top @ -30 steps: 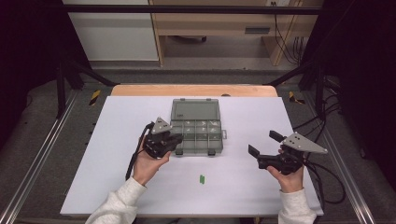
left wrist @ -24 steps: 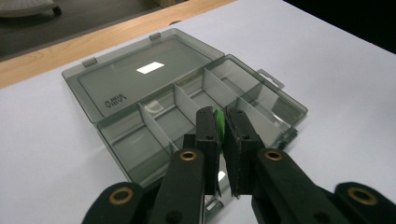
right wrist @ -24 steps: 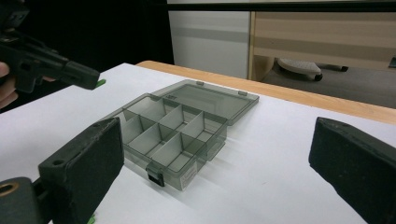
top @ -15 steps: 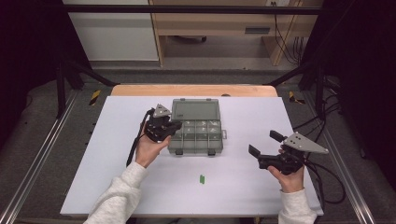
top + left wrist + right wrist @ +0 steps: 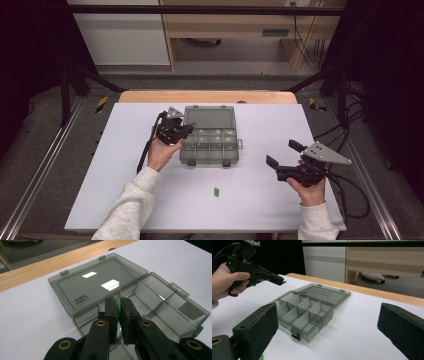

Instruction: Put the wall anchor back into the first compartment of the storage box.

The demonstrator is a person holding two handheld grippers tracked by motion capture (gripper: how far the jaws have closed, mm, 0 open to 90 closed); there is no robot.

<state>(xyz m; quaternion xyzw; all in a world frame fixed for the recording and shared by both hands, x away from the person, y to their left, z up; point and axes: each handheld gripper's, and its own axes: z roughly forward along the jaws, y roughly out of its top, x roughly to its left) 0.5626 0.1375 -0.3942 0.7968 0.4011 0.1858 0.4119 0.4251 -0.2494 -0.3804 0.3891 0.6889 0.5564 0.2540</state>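
A smoky transparent compartment box (image 5: 210, 147) lies open at the table's middle, its lid (image 5: 210, 119) folded flat toward the far side. My left gripper (image 5: 189, 129) hovers over the box's left end, shut on a small green piece (image 5: 117, 305) pinched between its pads above a left compartment (image 5: 100, 315). From the right gripper view the left gripper (image 5: 280, 281) hangs above the box (image 5: 305, 312) with the green piece (image 5: 284, 282) at its tip. My right gripper (image 5: 282, 154) rests at the table's right, its jaws wide open and nothing between them (image 5: 328, 312).
A second small green piece (image 5: 216, 192) lies on the white tabletop (image 5: 120, 170) in front of the box, nearer the person. The wooden table edge (image 5: 205, 96) runs along the far side. Cables (image 5: 345, 195) trail off the right gripper at the table's right edge.
The left gripper has moved away from the person along the box's left end and a little lower, still shut on the green piece. The right gripper has stayed where it was.
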